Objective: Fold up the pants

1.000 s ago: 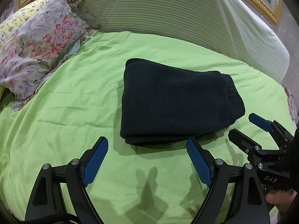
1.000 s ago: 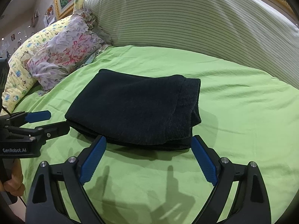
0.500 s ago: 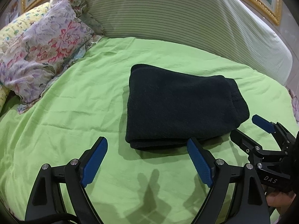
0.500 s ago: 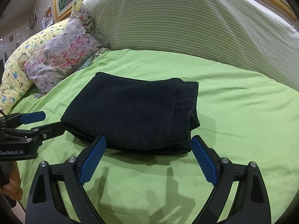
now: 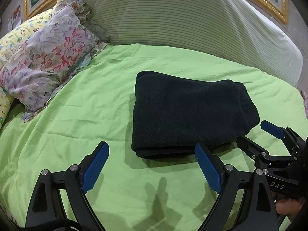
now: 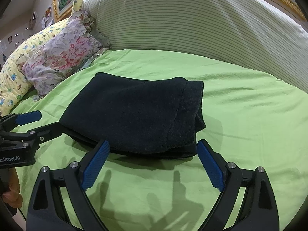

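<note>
The dark pants [image 5: 188,113] lie folded into a thick rectangle on the green bedsheet [image 5: 80,115]; they also show in the right wrist view [image 6: 138,113]. My left gripper [image 5: 152,165] is open and empty, just short of the bundle's near left edge. My right gripper [image 6: 154,163] is open and empty, its fingers level with the bundle's near edge. The right gripper also shows at the right of the left wrist view [image 5: 256,134]. The left gripper shows at the left of the right wrist view [image 6: 38,123].
A floral pillow [image 5: 44,63] and a yellow patterned pillow [image 6: 13,79] lie at the left. A striped padded headboard [image 5: 192,21] curves behind the bed. Gold-framed pictures [image 5: 269,2] hang above it.
Both grippers have drawn back and tilted up a little, so the pants sit lower in both views. Both stay open and the pants have not moved.
</note>
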